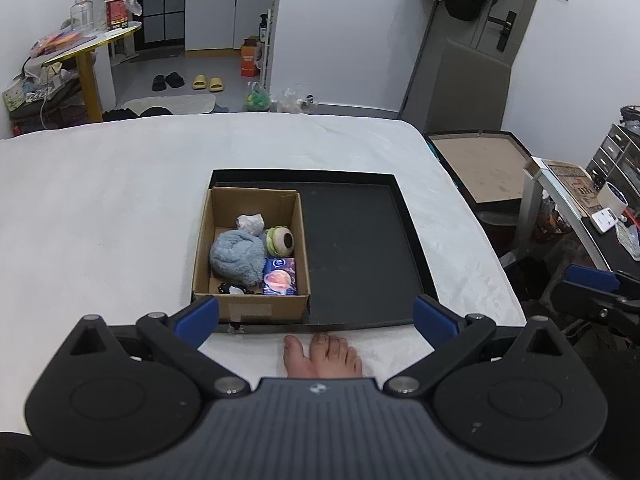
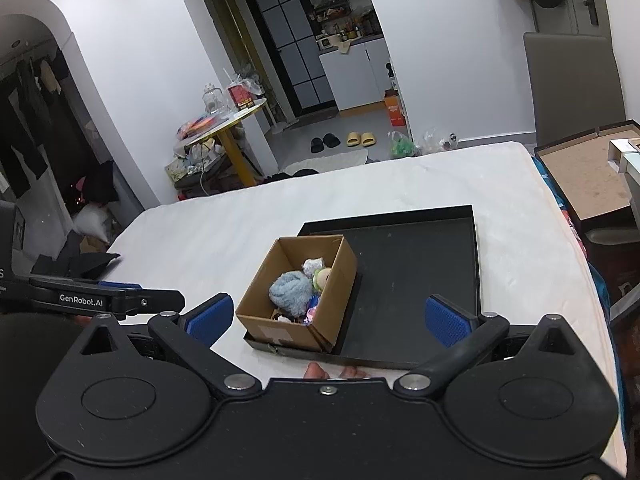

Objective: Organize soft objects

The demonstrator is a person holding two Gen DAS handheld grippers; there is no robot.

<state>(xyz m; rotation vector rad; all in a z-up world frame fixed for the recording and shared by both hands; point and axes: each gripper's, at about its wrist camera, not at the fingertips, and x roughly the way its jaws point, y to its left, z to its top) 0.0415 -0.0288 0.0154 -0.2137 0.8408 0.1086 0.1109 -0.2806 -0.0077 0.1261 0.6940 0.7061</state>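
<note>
1. Left claw (image 1: 316,316) was spread wide, nothing between the blue pads (image 1: 198,318), hanging over the near edge of the bed (image 1: 100,208).
2. Right claw (image 2: 328,316) was also spread wide and empty, over the same near edge. Left claw's arm showed side-on at the left of the right wrist view.
3. A bare foot (image 1: 322,356) rested on the bed just short of the tray's near rim, toes close to it.
4. Black tray (image 1: 360,248) lay flat on the bed near the near edge, closer to the bed's right side. Its right half was bare.
5. Cardboard box (image 1: 250,308) sat in the tray's left half, against the near-left corner, top open.
6. Inside the box, near wall: a small black-and-white item (image 1: 232,289), too small to identify, left; a blue printed pack (image 1: 280,276) right.
7. Middle: light blue fluffy cloth (image 1: 236,256) bunched up, filling the left side and touching the pack.
8. Far side: burger-shaped plush (image 1: 281,240) at the right wall; crumpled white wad (image 1: 250,223) behind the cloth.
9. All soft items were in the box; none lay loose on the tray or bed.
10. Beyond the bed's far edge: slippers (image 1: 188,81) on the floor.
</note>
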